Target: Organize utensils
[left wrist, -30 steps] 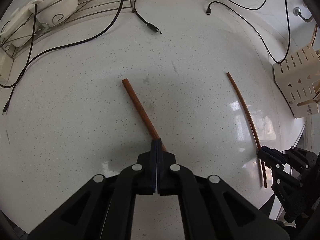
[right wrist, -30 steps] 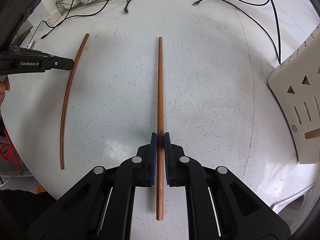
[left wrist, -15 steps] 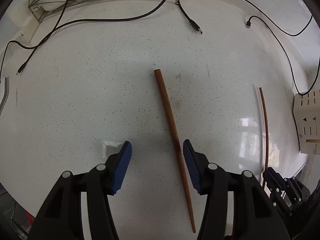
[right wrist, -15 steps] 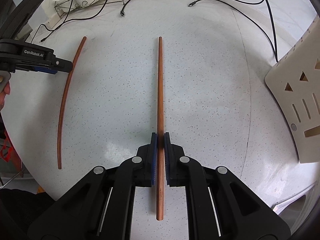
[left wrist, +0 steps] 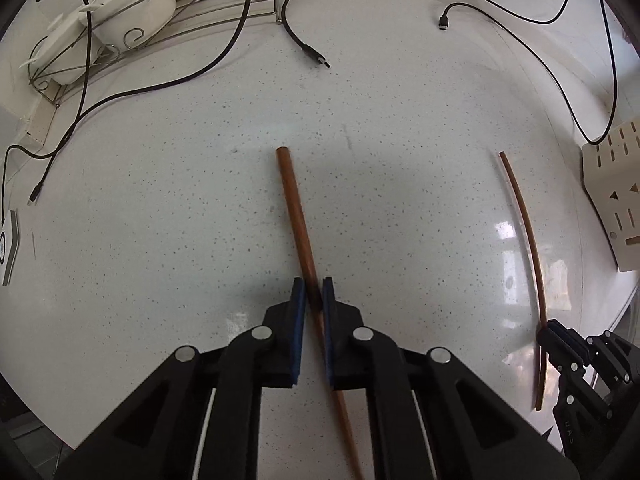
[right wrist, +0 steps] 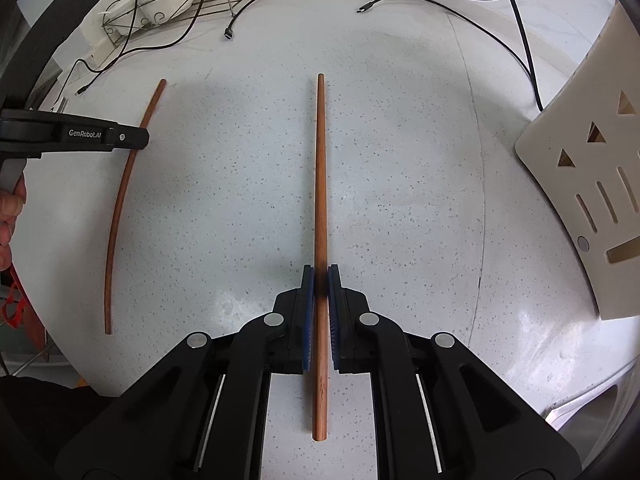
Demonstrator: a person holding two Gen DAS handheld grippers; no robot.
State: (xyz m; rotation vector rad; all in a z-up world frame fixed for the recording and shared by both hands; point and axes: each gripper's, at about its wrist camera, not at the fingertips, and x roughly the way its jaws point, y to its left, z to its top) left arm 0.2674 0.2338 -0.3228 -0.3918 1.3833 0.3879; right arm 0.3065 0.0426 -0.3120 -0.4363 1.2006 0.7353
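Two long brown chopsticks lie on a white speckled counter. My left gripper (left wrist: 312, 282) points straight down, and its jaws are closing onto the left chopstick (left wrist: 294, 208); the blue pads sit against its sides. From the right wrist view this chopstick (right wrist: 124, 200) lies at the left with the left gripper (right wrist: 142, 136) over it. My right gripper (right wrist: 320, 270) is shut on the other chopstick (right wrist: 321, 160) about two thirds of the way down its length. That chopstick (left wrist: 524, 220) and the right gripper (left wrist: 560, 340) show at the right edge of the left wrist view.
A cream utensil holder (right wrist: 592, 184) with slots lies at the right. A wire dish rack (left wrist: 160, 28) with white bowls stands at the back left. Black cables (left wrist: 304, 46) trail over the far counter. A person's hand (right wrist: 10, 208) holds the left gripper.
The left gripper opened, shifted along its chopstick, and has closed on it again. The right gripper stayed shut on its chopstick and kept still.
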